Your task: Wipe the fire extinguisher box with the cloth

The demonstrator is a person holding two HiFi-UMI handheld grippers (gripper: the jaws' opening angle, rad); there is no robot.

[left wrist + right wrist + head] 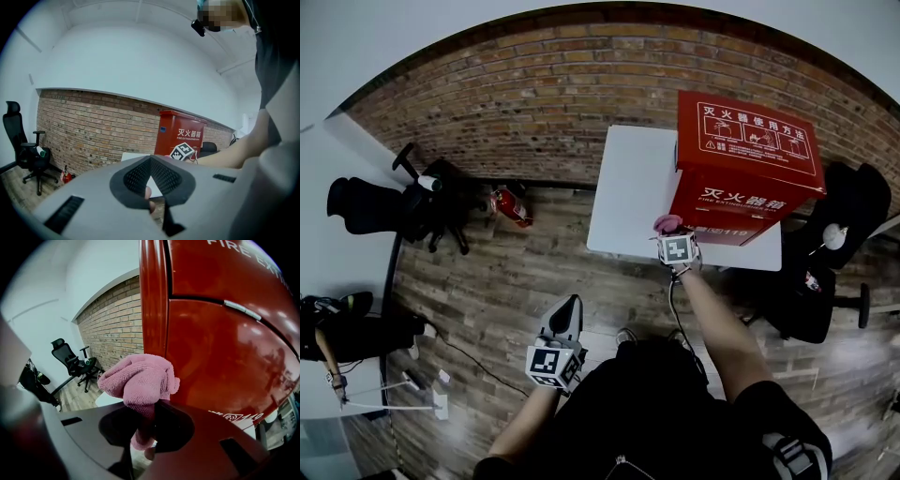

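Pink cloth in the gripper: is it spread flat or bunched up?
Bunched up. The right gripper view shows the pink cloth as a rumpled wad pinched in the right gripper, beside the red fire extinguisher box.

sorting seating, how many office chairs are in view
2: one office chair at far left, another right of the fire extinguisher box; more may be hidden.
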